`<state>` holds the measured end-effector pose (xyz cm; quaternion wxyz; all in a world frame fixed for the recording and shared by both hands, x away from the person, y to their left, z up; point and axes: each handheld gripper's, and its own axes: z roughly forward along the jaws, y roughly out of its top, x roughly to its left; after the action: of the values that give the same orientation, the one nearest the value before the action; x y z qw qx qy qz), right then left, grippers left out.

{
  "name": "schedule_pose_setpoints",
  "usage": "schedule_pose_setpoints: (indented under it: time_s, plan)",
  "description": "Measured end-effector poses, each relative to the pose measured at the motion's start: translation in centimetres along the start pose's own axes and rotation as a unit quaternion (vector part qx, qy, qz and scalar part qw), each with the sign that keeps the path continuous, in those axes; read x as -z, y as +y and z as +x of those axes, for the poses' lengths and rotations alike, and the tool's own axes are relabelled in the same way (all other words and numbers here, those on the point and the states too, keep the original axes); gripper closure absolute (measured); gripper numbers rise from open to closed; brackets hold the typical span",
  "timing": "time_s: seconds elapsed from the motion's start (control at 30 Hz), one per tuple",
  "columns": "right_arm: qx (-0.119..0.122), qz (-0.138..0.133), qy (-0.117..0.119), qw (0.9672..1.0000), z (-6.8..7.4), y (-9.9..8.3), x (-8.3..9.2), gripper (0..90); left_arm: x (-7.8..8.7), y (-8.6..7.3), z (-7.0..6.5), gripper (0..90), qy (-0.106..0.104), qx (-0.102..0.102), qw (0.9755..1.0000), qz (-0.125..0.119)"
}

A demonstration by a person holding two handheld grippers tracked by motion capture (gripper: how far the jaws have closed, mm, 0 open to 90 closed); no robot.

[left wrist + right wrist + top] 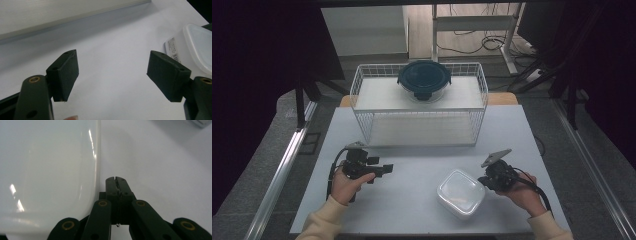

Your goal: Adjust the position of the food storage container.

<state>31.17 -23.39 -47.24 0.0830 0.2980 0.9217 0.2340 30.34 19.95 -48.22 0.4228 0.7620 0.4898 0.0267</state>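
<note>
A white lidded plastic box (460, 192) lies on the table near the front, right of centre; its labelled side shows in the left gripper view (192, 47), and it looms large at the left of the right gripper view (47, 172). My right gripper (486, 180) sits just right of the box, shut with nothing between its fingers; its tips (116, 180) lie close beside the box's edge, and I cannot tell whether they touch it. My left gripper (384, 170) rests over the table at front left, pointing toward the box, open and empty (112, 75).
A white wire basket rack (419, 107) stands across the back of the white table (412, 210). A round container with a dark blue lid (424, 79) sits on top of it. The table's front edge runs just behind my forearms.
</note>
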Motion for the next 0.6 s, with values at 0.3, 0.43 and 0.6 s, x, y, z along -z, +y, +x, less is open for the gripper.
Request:
schedule_pose_setpoints:
  time_s: [0.3,0.43,0.6]
  plan:
    - [-0.02,-0.003,0.013,0.9997,1.1,-2.9,1.1,88.9,0.0,0.0,-0.1,25.0,0.0,0.0,1.0,0.0]
    - [-0.021,-0.001,0.033,0.9992,2.6,-3.2,1.1,88.8,0.1,0.0,-0.1,25.0,0.0,0.0,1.0,-0.001]
    - [-0.013,0.0,0.057,0.9983,4.7,-2.7,0.4,88.9,0.1,0.0,-0.1,25.1,0.0,0.001,1.0,-0.002]
